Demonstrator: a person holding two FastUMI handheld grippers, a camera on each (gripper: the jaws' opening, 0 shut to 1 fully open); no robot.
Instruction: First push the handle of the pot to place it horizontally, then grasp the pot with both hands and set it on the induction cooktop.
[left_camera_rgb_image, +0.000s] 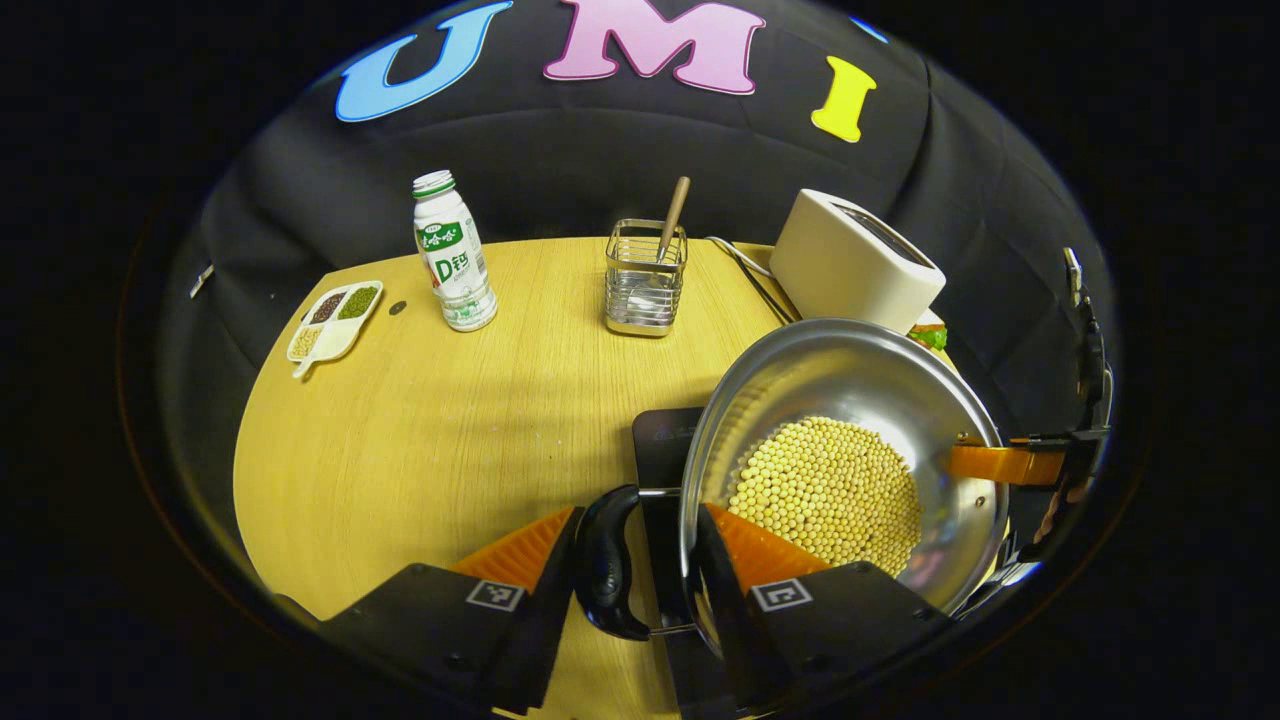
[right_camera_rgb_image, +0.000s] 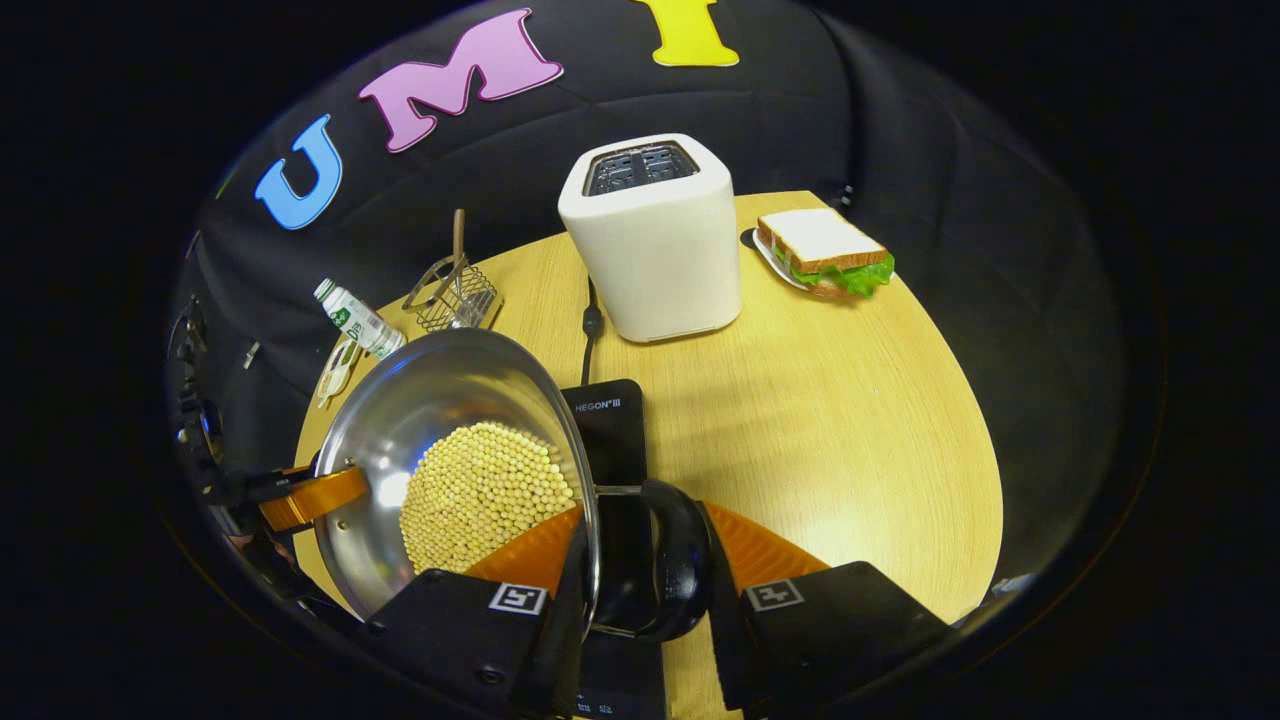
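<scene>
The left gripper (left_camera_rgb_image: 634, 560) shows two broad, wedge-shaped fingers (left_camera_rgb_image: 520, 550) with finely ribbed inner faces, each mounted on a dark, blocky carrier. Every carrier bears a small square black-and-white marker (left_camera_rgb_image: 495, 595) on its top face, and a round screw head sits low on the left carrier. The right gripper (right_camera_rgb_image: 640, 560) is built alike: ribbed wedge fingers (right_camera_rgb_image: 760, 545), dark angular carriers, a square marker (right_camera_rgb_image: 517, 598) on each, and a screw near the lower edge. Farther off, at the dim rim of each view, the other gripper appears as a dark frame, possibly with a cable.
</scene>
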